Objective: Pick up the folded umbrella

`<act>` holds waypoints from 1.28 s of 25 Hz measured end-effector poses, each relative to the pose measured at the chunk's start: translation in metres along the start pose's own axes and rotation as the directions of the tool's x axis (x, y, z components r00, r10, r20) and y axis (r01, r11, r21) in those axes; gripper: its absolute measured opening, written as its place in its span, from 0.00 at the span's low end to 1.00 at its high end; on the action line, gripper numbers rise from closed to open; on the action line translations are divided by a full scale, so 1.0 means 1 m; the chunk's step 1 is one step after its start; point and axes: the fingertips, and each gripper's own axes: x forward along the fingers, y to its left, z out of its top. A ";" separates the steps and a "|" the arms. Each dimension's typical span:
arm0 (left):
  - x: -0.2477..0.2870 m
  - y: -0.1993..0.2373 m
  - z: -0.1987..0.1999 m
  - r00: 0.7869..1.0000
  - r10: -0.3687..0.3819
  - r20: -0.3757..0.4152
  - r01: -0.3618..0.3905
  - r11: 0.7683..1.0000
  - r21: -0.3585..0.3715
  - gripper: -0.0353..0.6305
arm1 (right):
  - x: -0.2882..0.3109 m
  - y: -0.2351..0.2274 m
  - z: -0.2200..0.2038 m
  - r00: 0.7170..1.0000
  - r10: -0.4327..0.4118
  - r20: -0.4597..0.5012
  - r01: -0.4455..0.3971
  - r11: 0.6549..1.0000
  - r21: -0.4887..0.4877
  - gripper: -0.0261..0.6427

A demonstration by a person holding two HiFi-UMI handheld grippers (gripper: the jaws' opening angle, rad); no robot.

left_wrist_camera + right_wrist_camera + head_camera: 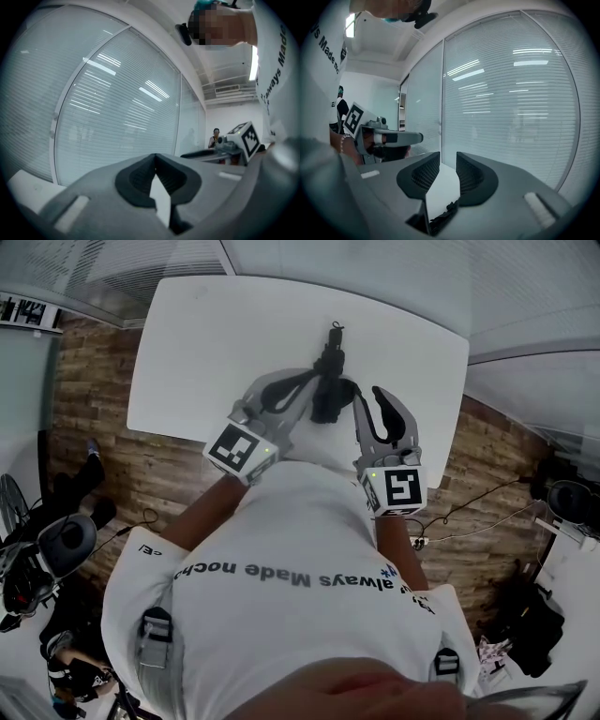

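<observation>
1. Head view: the folded umbrella [328, 371] lies near the middle of the white table [206, 352]. Its long axis runs from the table's near edge to its far edge, narrow end toward the far edge.
2. The left gripper [305, 390], over the table's near half, has its jaws closed tip to tip and holds nothing.
3. The right gripper [367, 401], also over the near half, has its jaws parted by a narrow gap and grips nothing.

One umbrella [330, 367], one table [206, 343], two grippers [312, 381] [371, 399]

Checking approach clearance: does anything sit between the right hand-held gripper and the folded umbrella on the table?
Nothing visible does. In the head view the right hand-held gripper sits just beside the folded umbrella, with only bare white table between them.
</observation>
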 end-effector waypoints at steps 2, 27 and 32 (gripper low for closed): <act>-0.001 -0.001 0.000 1.000 0.000 0.002 0.000 1.000 0.001 0.06 | 0.006 -0.002 -0.015 0.999 -0.007 -0.038 0.008 0.999 0.034 0.23; -0.019 0.011 -0.013 0.999 0.033 -0.008 -0.033 0.999 -0.023 0.06 | 0.101 -0.010 -0.237 0.878 0.057 -0.475 0.108 0.944 0.312 0.57; -0.021 0.015 -0.016 0.999 0.036 -0.017 -0.036 0.999 -0.027 0.06 | 0.117 -0.007 -0.278 0.830 0.084 -0.552 0.138 0.928 0.348 0.59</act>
